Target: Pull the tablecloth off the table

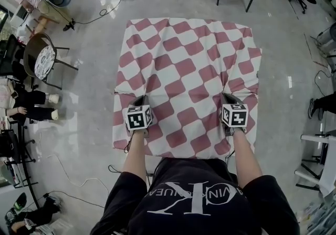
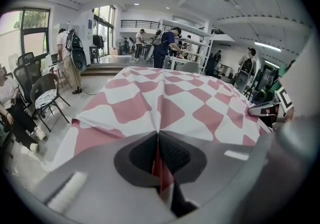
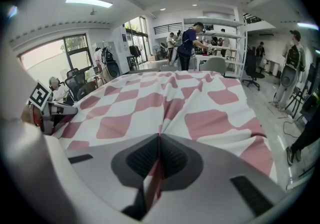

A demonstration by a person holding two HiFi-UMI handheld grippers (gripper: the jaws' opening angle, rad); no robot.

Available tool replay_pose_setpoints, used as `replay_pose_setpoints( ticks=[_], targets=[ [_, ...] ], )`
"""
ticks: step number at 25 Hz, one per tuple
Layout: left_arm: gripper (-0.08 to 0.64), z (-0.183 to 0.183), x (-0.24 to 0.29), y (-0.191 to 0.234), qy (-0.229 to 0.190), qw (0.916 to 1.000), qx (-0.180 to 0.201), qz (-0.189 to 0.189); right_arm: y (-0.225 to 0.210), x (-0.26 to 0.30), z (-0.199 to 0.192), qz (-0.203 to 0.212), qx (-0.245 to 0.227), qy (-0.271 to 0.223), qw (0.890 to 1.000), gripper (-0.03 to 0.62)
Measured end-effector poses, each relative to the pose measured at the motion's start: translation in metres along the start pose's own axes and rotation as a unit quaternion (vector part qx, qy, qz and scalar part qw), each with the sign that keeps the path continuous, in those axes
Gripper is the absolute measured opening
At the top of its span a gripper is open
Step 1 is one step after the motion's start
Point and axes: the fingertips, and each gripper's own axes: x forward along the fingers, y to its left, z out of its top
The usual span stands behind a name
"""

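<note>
At the table's near edge, the left gripper (image 1: pixel 137 100) and right gripper (image 1: pixel 229 97) each clamp a pinched fold of the red-and-white checked tablecloth (image 1: pixel 185 63). Beyond them it lies wrinkled, covering the whole tabletop.

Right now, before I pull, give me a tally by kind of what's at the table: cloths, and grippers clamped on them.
tablecloth: 1
grippers shut on the tablecloth: 2, the left gripper and the right gripper
Total: 3
</note>
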Motion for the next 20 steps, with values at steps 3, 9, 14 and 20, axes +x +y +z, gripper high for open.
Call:
replay_pose_setpoints(
  ticks=[3,9,14,20],
  targets=[
    [0.014,-0.010,-0.004,-0.007,0.002,1.0000,0.001,-0.003,-0.003,-0.007,-0.011,0.001,0.004,0.002,1.000,0.014],
    [0.012,-0.035,-0.019,-0.002,0.010,0.9998,-0.004,-0.018,0.014,-0.019,-0.036,0.005,0.016,0.005,1.000,0.014],
    [0.012,-0.052,-0.039,0.005,0.017,0.9995,-0.012,-0.025,0.033,-0.036,-0.053,0.003,0.022,0.012,1.000,0.014],
    [0.012,-0.076,-0.058,0.002,0.026,0.9993,0.000,-0.025,0.043,-0.055,-0.077,0.006,0.024,0.014,1.000,0.014]
  ],
)
